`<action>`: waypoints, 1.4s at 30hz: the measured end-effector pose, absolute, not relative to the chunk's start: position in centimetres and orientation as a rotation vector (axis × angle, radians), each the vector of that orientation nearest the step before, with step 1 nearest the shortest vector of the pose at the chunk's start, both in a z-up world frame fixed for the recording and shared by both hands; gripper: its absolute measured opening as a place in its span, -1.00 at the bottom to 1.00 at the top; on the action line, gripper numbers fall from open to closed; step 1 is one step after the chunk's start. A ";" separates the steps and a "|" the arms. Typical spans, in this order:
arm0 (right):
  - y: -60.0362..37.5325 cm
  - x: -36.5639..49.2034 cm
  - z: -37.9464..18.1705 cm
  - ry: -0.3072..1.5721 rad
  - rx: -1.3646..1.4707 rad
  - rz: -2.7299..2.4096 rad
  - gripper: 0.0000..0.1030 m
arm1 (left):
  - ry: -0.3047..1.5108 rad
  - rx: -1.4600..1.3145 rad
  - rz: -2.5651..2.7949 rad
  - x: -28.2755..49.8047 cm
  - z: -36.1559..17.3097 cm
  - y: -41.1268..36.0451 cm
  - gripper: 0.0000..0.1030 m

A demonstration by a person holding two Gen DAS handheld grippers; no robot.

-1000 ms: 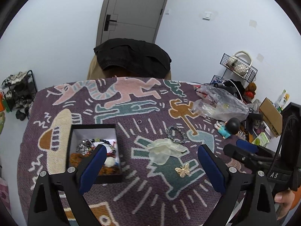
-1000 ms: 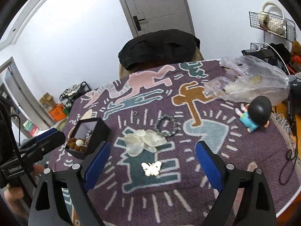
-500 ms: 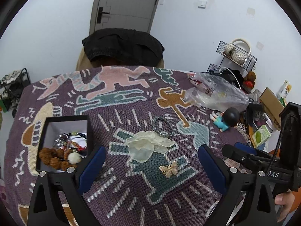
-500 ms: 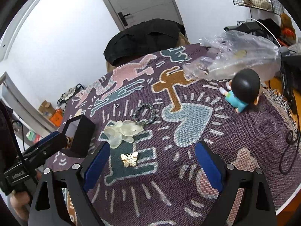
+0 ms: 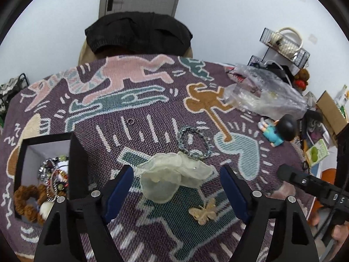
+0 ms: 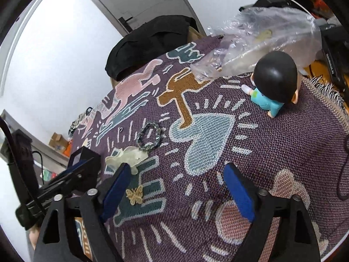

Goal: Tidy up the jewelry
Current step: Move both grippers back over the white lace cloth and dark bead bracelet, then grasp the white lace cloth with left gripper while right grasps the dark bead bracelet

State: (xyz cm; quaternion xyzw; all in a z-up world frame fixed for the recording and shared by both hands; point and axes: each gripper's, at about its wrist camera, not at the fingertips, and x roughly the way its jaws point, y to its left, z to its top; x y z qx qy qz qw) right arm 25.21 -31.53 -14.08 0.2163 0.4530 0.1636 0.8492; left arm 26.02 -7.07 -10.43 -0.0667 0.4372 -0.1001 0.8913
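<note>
The left gripper, jaws closing on nothing yet, straddles the pale flower on the cloth; the butterfly lies just beyond the right gripper, closing, empty, nearer it

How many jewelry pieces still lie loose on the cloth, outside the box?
4: flower clip mid-cloth, bracelet touching its far edge, butterfly nearer, small ring farther back. The bag may hide more.

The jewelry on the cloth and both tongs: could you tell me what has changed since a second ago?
Both tongs have dropped closer to the cloth and their jaws are closing, with nothing gripped: the left tongs frame the pale sheer flower. The gold butterfly, bead bracelet and open box lie unmoved.
</note>
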 end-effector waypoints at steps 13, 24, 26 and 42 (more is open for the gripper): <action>-29.3 29.4 -15.6 1.007 0.433 0.361 0.33 | 1.042 -0.160 -0.214 29.8 -14.8 -6.5 -0.85; -25.7 32.3 -16.1 1.056 0.351 0.385 0.20 | 0.882 -0.133 -0.264 28.1 -9.4 -5.3 -0.92; -25.0 32.7 -16.2 1.064 0.333 0.388 0.16 | 0.860 -0.134 -0.263 27.9 -8.4 -4.8 -0.93; -21.1 34.8 -17.5 1.071 0.107 0.314 -0.81 | 0.728 -0.167 -0.208 25.6 -3.2 0.2 -0.93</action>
